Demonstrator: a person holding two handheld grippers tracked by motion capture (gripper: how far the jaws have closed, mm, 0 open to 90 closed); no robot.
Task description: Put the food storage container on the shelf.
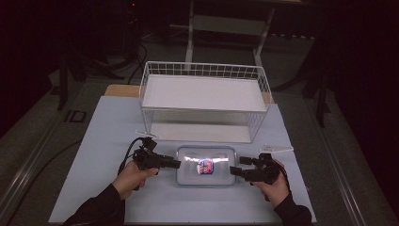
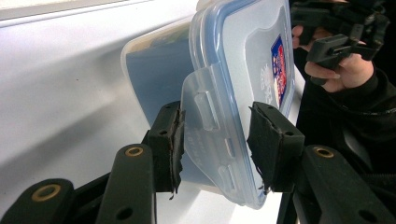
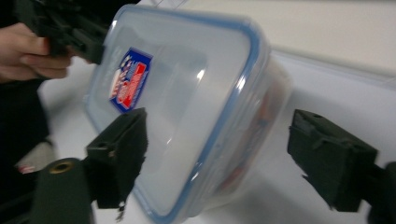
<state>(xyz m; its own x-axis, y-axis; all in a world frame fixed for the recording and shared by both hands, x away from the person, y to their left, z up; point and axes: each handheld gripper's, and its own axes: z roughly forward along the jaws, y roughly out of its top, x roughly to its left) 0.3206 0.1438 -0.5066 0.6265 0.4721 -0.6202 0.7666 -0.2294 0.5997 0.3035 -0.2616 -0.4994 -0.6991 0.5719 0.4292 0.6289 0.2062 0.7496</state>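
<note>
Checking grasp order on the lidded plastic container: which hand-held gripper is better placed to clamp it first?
Left. The left hand-held gripper already has its jaws straddling the container's side latch flap, one pad close against it. The right hand-held gripper straddles the opposite end with a wide gap on one side.

Lid sticker (image 3: 128, 80) red-blue, print unreadable; no other text.

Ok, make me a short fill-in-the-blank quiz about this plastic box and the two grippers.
1. The clear box has a lid with a rim coloured ____.
2. The left gripper has its jaws on either side of the lid's ____.
3. Behind the box stands a white wire ____.
4. The right gripper has its jaws ____ around the box's end.

Missing words: blue; latch; basket; open
</note>
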